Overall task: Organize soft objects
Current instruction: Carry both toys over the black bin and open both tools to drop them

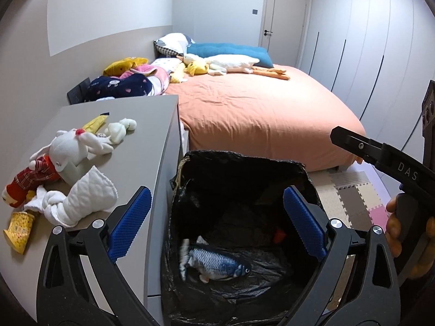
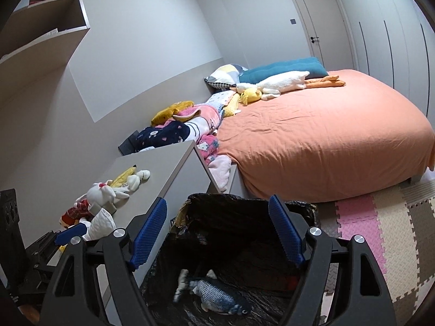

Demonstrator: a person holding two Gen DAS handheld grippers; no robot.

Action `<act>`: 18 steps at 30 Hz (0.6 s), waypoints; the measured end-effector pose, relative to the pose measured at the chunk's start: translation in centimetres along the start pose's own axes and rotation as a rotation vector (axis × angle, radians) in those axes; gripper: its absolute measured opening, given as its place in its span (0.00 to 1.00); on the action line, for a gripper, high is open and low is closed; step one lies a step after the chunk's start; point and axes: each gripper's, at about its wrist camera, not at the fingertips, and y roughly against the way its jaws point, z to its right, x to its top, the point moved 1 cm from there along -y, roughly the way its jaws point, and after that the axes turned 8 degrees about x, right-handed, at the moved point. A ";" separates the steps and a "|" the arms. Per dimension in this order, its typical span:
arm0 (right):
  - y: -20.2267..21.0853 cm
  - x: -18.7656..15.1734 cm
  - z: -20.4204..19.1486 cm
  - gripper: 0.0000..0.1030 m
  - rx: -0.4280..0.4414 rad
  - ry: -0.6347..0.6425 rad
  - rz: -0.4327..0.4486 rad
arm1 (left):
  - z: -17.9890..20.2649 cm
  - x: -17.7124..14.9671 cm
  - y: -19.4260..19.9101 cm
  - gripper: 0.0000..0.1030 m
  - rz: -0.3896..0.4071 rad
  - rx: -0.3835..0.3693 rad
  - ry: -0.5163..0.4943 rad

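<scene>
left hand-held gripper (image 1: pixel 216 224) spread wide, nothing between its blue pads; it hangs over the black-lined bin (image 1: pixel 307 179). right hand-held gripper (image 2: pixel 217 235) also wide open and empty, above the same bin. plush fish (image 1: pixel 214 263), blue and grey, lies on the bin's bottom. on the grey table (image 1: pixel 152 135) beside the bin: white plush rabbit (image 1: pixel 73 144), red plaid doll (image 1: pixel 30 179), knotted white quilted cloth (image 1: pixel 81 198), small yellow boot (image 1: pixel 19 229). my hand (image 1: pixel 395 228) grips the right tool's handle. plush goose (image 2: pixel 274 82) on the orange bed (image 2: pixel 326 135).
</scene>
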 end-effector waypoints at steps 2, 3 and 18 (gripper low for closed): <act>-0.4 -0.1 -0.3 0.76 0.005 0.008 -0.007 | -0.3 -0.2 0.0 0.92 -0.004 0.008 0.001; -0.5 -0.1 -0.4 0.76 0.008 0.011 -0.010 | -0.4 -0.2 -0.1 0.92 -0.006 0.010 0.000; -5.0 -0.9 -5.8 0.76 0.120 0.087 -0.099 | -5.9 -0.9 -0.1 0.92 -0.037 0.099 0.063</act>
